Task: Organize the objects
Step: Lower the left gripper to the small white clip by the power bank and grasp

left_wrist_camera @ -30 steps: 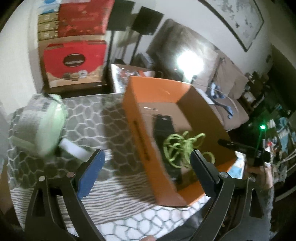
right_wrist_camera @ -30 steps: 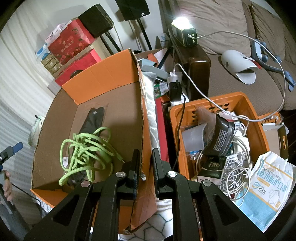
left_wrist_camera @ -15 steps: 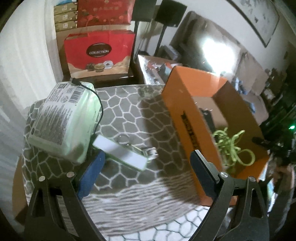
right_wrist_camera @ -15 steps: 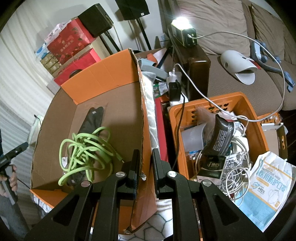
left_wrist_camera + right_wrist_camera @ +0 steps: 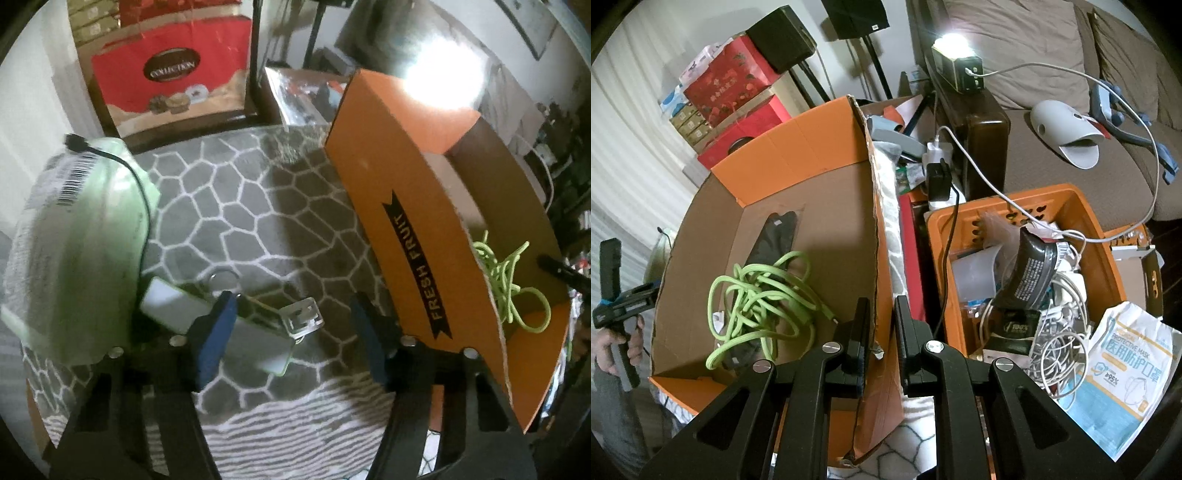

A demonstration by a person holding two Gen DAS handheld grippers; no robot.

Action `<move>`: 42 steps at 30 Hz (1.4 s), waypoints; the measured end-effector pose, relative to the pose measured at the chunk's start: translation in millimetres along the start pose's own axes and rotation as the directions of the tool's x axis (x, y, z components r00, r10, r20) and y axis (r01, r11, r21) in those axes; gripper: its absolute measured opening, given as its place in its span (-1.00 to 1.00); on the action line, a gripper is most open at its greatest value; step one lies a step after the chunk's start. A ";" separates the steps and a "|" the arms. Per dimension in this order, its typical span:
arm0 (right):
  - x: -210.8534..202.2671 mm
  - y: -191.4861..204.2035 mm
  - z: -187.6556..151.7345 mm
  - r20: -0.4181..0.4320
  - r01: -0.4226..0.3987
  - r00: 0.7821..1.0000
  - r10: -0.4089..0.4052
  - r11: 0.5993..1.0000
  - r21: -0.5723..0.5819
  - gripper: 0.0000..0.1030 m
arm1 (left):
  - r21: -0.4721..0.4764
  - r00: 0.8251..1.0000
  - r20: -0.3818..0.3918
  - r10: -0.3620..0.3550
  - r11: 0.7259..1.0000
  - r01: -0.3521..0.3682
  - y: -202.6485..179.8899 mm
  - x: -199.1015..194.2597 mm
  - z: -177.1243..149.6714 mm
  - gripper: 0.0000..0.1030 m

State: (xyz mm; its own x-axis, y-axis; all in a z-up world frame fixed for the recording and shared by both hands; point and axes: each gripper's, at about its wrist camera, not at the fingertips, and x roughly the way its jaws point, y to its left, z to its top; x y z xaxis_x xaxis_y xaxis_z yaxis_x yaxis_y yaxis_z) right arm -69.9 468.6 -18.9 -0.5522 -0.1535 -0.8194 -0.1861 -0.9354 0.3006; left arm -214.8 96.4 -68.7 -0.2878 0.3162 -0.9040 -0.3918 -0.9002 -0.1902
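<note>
patterned grey cloth (image 5: pixel 280 229), orange box (image 5: pixel 417 236), green pack (image 5: pixel 77 236)

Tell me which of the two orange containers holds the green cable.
The orange cardboard box, marked FRESH FRUIT, whose wall the right hand-held gripper clamps. The green cable lies inside it. The orange plastic crate beside it holds white cables instead.

We see an orange cardboard box (image 5: pixel 798 173), printed "FRESH FRUIT" on its side, standing open on the patterned cloth. Inside it lies a tangled green cord (image 5: pixel 764 302) over a flat black pouch (image 5: pixel 775 240). Beside the box on the cloth, a flat white-and-green device (image 5: pixel 221 332) with a metal clip lies just next to a pale green pack (image 5: pixel 77 236) with a barcode label.
</note>
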 end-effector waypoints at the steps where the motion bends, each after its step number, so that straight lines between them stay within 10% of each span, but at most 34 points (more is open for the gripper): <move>1: -0.1 -0.1 0.0 0.000 0.001 1.000 -0.001 1.000 0.000 -0.78 | 0.005 1.000 0.003 0.002 1.000 -0.002 -1.5 0.9 0.2 0.11; 22: -0.7 1.1 0.3 -0.002 0.004 1.000 -0.004 1.000 0.000 -0.77 | 0.079 0.995 -0.098 0.030 0.997 -0.023 -18.2 22.9 3.2 -0.50; 25: 0.1 2.8 1.1 -0.001 0.003 1.000 -0.003 1.000 0.000 -0.77 | 0.072 0.995 -0.091 0.031 0.997 -0.025 -19.4 21.5 1.3 -0.89; 32: -0.2 1.9 0.5 -0.002 0.004 1.000 -0.004 1.000 0.000 -0.77 | 0.078 0.996 -0.083 0.023 0.997 -0.016 -19.9 14.5 -0.2 -0.89; 42: -1.4 -1.5 -1.7 -0.002 0.001 1.000 -0.001 1.000 0.004 -0.77 | 0.144 0.996 -0.089 0.006 0.990 0.007 -15.3 8.9 -2.7 -0.36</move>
State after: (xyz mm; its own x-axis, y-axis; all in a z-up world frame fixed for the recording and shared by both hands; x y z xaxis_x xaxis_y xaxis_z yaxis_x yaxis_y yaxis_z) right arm -67.5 469.6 -19.0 -0.5501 -0.1532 -0.8209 -0.1903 -0.9342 0.3019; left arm -209.0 112.2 -74.8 -0.2109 0.2830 -0.9356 -0.5154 -0.8455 -0.1396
